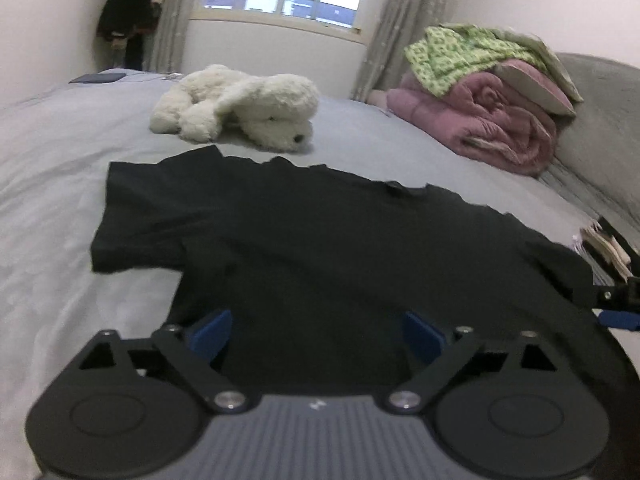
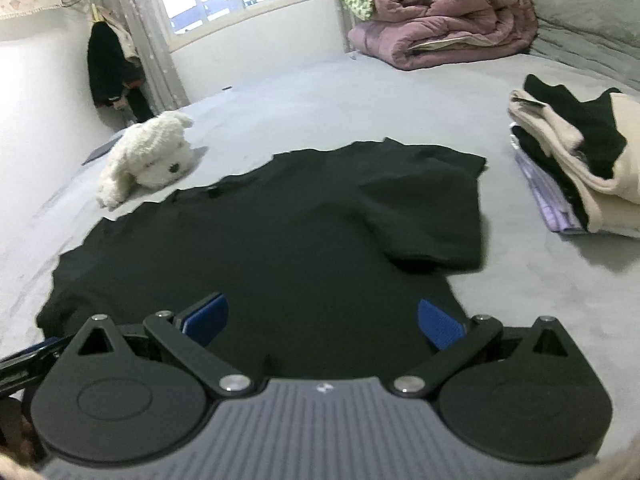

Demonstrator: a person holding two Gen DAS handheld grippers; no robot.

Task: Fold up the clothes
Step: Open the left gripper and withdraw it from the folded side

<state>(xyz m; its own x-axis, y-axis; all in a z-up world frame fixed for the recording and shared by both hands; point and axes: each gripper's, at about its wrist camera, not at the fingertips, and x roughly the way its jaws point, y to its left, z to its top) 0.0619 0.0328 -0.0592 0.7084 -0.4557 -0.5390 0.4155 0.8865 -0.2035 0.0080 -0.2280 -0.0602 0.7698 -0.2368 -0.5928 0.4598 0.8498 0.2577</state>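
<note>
A black T-shirt [image 1: 320,240] lies spread flat on the grey bed [image 1: 60,152], collar toward the far side and both short sleeves laid out. My left gripper [image 1: 318,334] hangs open over the shirt's near part, its blue pads [image 1: 212,334] wide apart and gripping nothing. The right wrist view shows the same shirt [image 2: 260,240], with one sleeve folded flat at the right. My right gripper [image 2: 324,322] is also open above the shirt's lower body, with nothing pinched between its blue pads [image 2: 440,324]. Part of the other gripper shows at the frame edge in each view.
A white plush dog [image 1: 240,106] lies beyond the shirt. A rolled pink quilt [image 1: 480,120] with a green blanket on top sits at the headboard. A stack of folded clothes [image 2: 580,160] rests right of the shirt. Dark clothes [image 2: 112,68] hang by the window curtain.
</note>
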